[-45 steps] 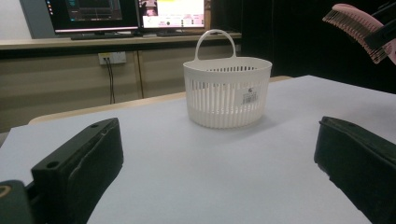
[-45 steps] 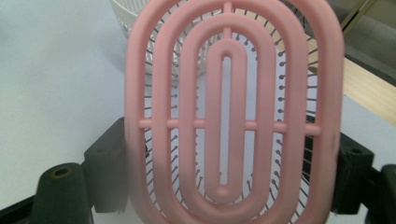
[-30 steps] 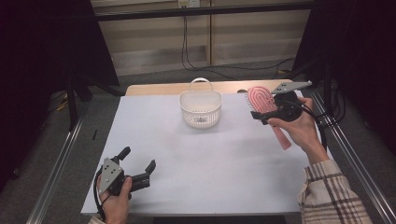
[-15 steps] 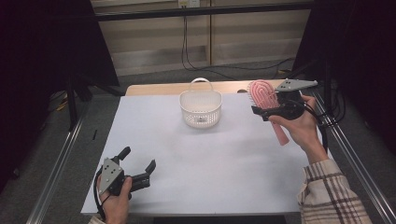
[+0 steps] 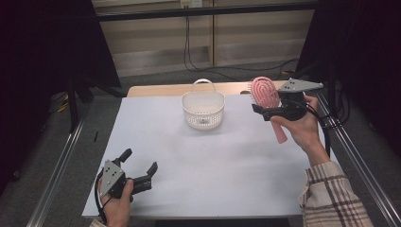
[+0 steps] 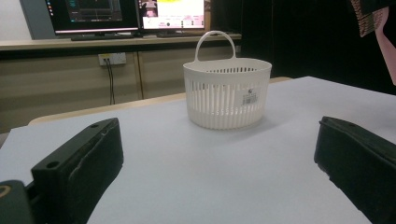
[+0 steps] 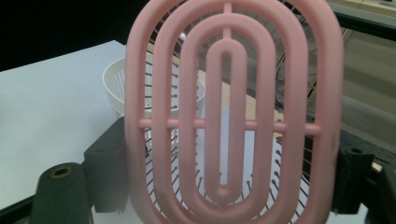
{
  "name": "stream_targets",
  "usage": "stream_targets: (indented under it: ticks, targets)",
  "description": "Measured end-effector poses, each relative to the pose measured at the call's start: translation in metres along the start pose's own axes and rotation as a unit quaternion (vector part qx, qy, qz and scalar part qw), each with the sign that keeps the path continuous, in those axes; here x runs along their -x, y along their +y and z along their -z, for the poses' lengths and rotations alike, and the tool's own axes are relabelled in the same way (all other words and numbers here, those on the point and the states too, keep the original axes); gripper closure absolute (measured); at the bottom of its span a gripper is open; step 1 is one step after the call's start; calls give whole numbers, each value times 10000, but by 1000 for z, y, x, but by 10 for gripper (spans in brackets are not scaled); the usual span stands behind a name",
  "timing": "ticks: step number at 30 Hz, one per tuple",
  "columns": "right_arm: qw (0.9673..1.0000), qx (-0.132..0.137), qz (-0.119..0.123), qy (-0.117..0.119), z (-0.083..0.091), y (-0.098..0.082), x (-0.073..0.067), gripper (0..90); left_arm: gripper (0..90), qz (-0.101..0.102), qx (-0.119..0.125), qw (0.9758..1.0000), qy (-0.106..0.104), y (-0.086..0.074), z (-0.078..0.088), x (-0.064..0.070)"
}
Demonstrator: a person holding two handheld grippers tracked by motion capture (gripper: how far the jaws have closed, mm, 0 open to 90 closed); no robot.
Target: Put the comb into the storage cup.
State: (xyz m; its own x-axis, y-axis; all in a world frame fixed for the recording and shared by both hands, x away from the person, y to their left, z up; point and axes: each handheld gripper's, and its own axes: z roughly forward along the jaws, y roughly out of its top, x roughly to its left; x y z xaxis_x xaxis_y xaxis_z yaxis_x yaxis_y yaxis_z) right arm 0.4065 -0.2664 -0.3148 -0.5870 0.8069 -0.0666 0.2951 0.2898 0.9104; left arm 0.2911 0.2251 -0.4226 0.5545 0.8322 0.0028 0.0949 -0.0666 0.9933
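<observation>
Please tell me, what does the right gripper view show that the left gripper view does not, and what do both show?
Right gripper view: the oval head of the pink hairbrush close up, with its rings and thin bristles, clamped between the right gripper jaws. Left gripper view: two monitors on a back counter, and the left gripper with its jaws wide apart and bare tabletop between them. Both: the white basket standing on the white table.

worktop [image 5: 227,161]: we see a white sheet on it | monitors [image 6: 126,14]: we see two lit beyond it | cables [image 5: 189,42]: hanging down the back wall
</observation>
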Motion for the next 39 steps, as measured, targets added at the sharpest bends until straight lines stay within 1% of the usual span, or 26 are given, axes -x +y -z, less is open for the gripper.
stream_targets:
  ticks: [3,8,15,18,21,25,26,36,39]
  targets:
    - [10000,25,38,32,-1,1,-1,199,13,8,6,10000,15,0,0,0]
    - [9998,194,41,59,-2,3,-3,199,13,2,3,10000,12,0,0,0]
    - [9990,435,-25,80,-5,6,-6,199,13,20,25,10000,-2,0,0,0]
    - [9987,485,-63,104,-5,10,-8,199,13,8,6,10000,-24,0,0,0]
    - [9985,544,-13,109,-6,14,-10,199,14,12,12,10000,-13,0,0,0]
    - [9979,628,-19,139,-7,21,-14,199,14,-7,-8,10000,-13,0,0,0]
    - [9978,646,-24,126,-8,22,-15,198,14,18,14,10000,-14,0,0,0]
    - [9970,761,-44,98,-11,36,-18,198,14,-4,-11,10000,-17,0,0,0]
    - [9967,796,-24,131,-13,38,-18,198,14,-6,-7,10000,-20,0,0,0]
